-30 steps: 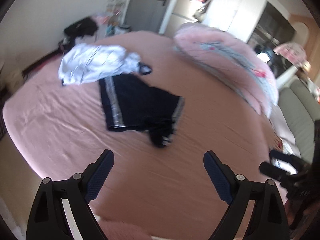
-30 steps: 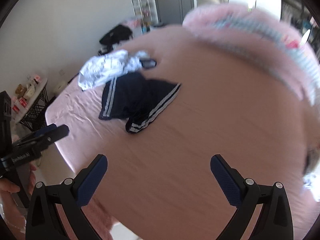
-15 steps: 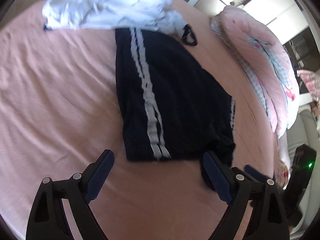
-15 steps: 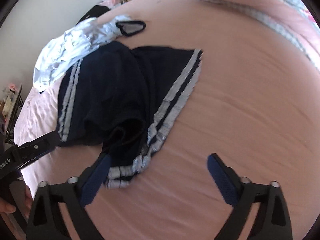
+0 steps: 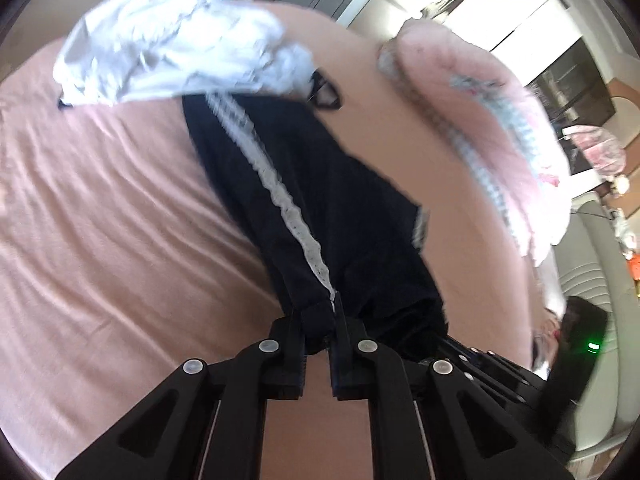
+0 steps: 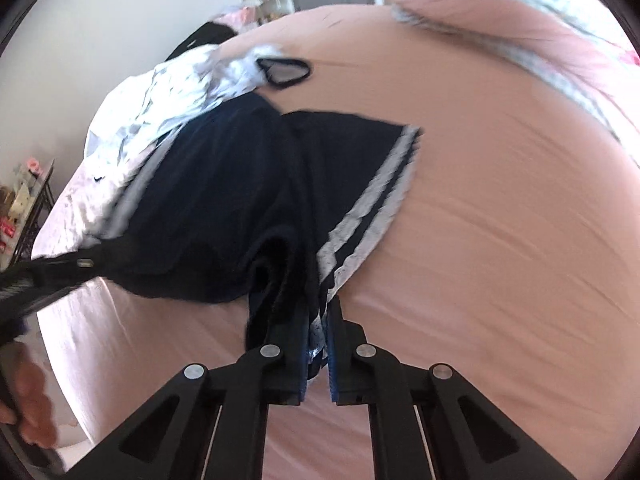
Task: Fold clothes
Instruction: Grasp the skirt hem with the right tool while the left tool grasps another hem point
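Observation:
Dark navy shorts (image 5: 320, 200) with white side stripes lie on the pink bed (image 5: 100, 220). My left gripper (image 5: 316, 328) is shut on the near hem at the left striped edge. In the right wrist view the same shorts (image 6: 240, 200) spread ahead, and my right gripper (image 6: 318, 332) is shut on the near hem by the right stripe. The cloth is bunched and pulled up at both grips. The left gripper (image 6: 52, 276) shows at the right wrist view's left edge, and a hand (image 6: 32, 404) holds it.
A crumpled white garment (image 5: 172, 52) lies beyond the shorts, overlapping their far end, with a small dark item (image 5: 324, 92) beside it. A rolled pink quilt (image 5: 500, 132) runs along the bed's right side. A grey sofa (image 5: 592, 280) stands far right.
Both grippers came down onto the near hem of the shorts and went from open to shut on it. The cloth now bunches between the fingers.

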A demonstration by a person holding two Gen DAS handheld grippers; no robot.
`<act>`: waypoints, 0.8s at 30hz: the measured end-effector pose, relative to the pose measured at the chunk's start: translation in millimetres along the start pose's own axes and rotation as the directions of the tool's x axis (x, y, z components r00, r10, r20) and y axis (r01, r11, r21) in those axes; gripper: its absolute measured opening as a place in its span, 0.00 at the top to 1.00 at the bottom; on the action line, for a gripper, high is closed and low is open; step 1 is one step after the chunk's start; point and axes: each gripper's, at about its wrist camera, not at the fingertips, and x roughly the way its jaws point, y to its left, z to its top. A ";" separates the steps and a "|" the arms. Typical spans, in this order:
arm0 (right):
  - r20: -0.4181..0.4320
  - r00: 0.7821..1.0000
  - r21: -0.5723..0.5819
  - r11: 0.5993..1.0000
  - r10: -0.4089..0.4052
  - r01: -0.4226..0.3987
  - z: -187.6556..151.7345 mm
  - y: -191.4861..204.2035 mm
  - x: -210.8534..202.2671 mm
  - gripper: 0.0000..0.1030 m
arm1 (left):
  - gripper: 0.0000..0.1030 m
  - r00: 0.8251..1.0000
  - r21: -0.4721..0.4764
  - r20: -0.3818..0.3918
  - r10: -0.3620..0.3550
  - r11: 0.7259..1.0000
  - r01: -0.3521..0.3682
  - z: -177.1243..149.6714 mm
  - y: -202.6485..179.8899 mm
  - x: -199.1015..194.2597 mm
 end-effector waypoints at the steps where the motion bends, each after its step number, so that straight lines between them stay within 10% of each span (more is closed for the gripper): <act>1: 0.007 1.000 0.007 1.000 -0.010 0.010 -6.2 -7.7 -10.1 0.95 | 0.94 1.000 0.011 0.017 -0.007 1.000 0.007 -6.4 -6.0 -15.9; 16: 0.080 0.981 0.130 0.978 -0.174 0.163 -122.0 -138.5 -174.9 0.95 | 0.94 0.970 0.176 -0.164 -0.179 0.962 0.207 -141.5 -146.6 -63.0; 24: 0.105 0.968 0.304 0.934 -0.229 0.188 -170.5 -233.6 -263.8 0.95 | 0.94 0.941 0.276 -0.219 -0.260 0.908 0.315 -133.3 -254.3 -46.4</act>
